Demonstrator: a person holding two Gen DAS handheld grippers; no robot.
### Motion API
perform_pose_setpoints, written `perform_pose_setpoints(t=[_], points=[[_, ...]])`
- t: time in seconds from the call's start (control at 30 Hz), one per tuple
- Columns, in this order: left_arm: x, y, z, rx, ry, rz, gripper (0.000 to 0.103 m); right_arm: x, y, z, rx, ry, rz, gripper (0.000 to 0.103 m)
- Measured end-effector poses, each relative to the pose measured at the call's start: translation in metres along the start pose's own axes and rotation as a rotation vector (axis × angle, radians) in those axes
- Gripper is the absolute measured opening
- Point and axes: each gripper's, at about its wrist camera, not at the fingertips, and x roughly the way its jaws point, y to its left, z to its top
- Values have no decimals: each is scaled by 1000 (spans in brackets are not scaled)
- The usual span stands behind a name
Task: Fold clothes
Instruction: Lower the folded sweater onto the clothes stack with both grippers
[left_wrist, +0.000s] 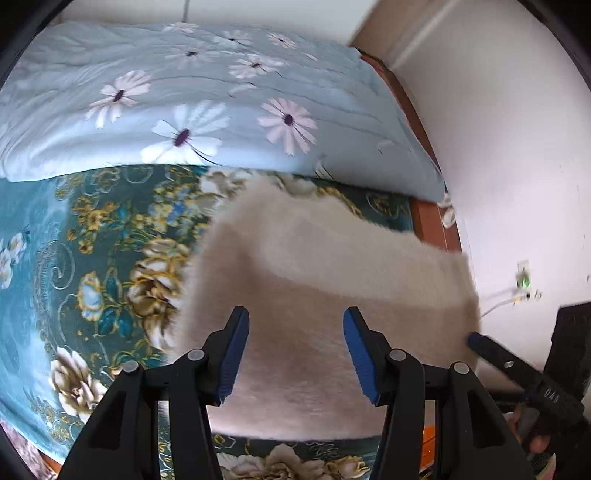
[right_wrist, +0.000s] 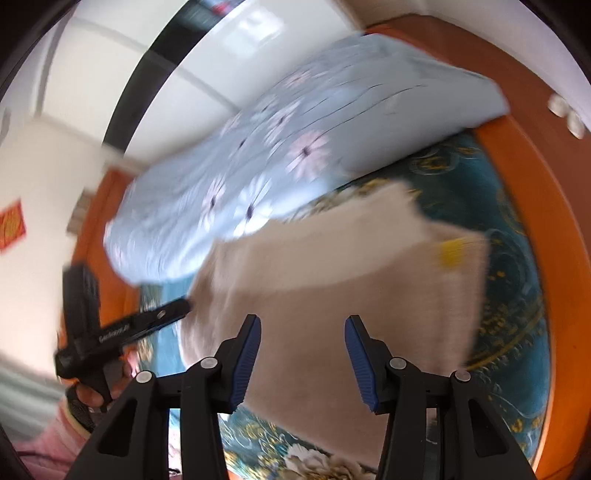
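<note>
A beige fuzzy garment lies folded on the teal flowered bedsheet. My left gripper is open above its near part, with nothing between the blue pads. My right gripper is open too, above the same garment, which carries a small yellow tag near its far right corner. The right gripper also shows in the left wrist view, at the garment's right edge. The left gripper shows in the right wrist view, at the garment's left edge. The right wrist view is blurred.
A light blue quilt with daisy print lies across the far part of the bed. The orange wooden bed frame runs along the right side, next to a white wall with a socket and cable.
</note>
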Motion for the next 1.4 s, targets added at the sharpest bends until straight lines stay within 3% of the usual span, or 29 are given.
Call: perform_pose_setpoints(t=[0.07,0.23,0.47,0.73,0.9,1.07,1.3,1.4], points=[[11,-6,-5,22,26,11,54,16,-6,-3,12,29,-35,51],[38,-3,-7,0,93,1,54,30,-34,0,93,52,-31,50],[56,-9,8,4,101,41,59,45,-31,9,57,53,-67,51],[42,-13,4,-1,96,26,59,44,-26,5,50,65,-123,51],[17,-19,-11,36,43,35,59,10,-3,-2,24,-6,-116,51],[4,-14,-29,46,21,44,59,4,15,-22,12,10,-138,51],[-4,6,-53,33,24,4,60,30,35,-80,69,120,-155,55],[-6,12,-62,39,11,-14,65,36,42,-95,63,136,-210,67]])
